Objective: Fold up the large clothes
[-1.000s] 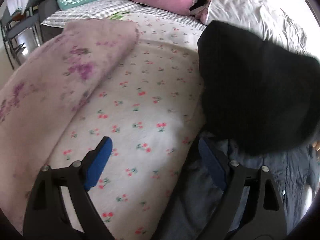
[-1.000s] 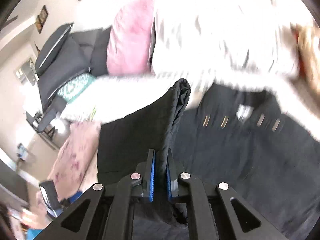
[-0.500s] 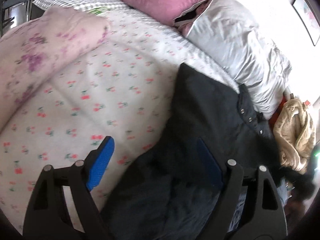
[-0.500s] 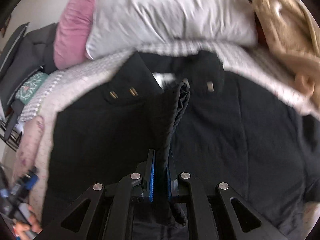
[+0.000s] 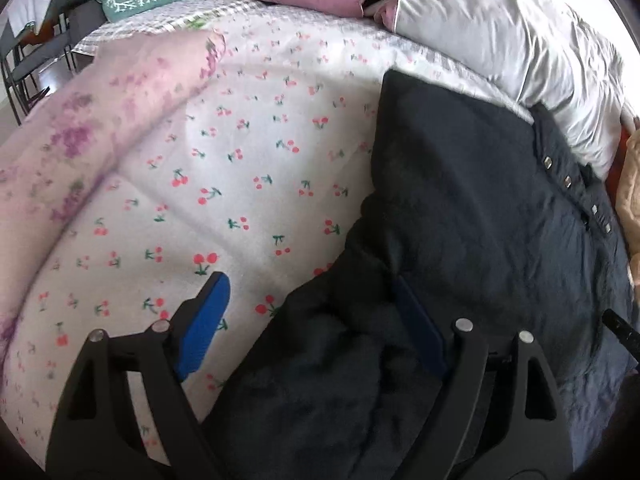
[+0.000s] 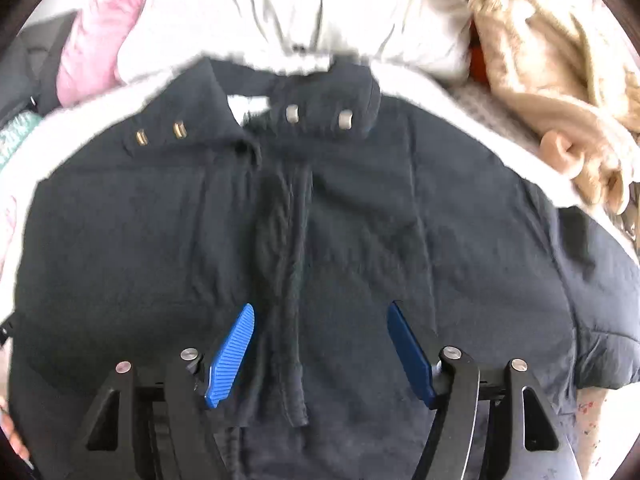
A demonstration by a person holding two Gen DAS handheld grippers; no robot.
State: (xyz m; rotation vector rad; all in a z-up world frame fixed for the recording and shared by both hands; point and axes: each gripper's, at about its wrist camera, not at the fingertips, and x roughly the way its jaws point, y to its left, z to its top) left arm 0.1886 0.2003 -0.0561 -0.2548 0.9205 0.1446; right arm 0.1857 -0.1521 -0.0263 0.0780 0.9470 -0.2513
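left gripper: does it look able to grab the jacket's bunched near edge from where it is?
Probably yes. The left gripper is open, with the dark jacket bunched between its fingers already; one pad sits over the cherry-print sheet. Nothing blocks it.

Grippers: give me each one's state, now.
Left gripper: open, holding nothing.
Right gripper: opening, pads clear of the black jacket below.

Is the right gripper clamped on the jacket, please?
No, the right gripper is opening, its pads clear of the sleeve strip lying between them on the jacket.
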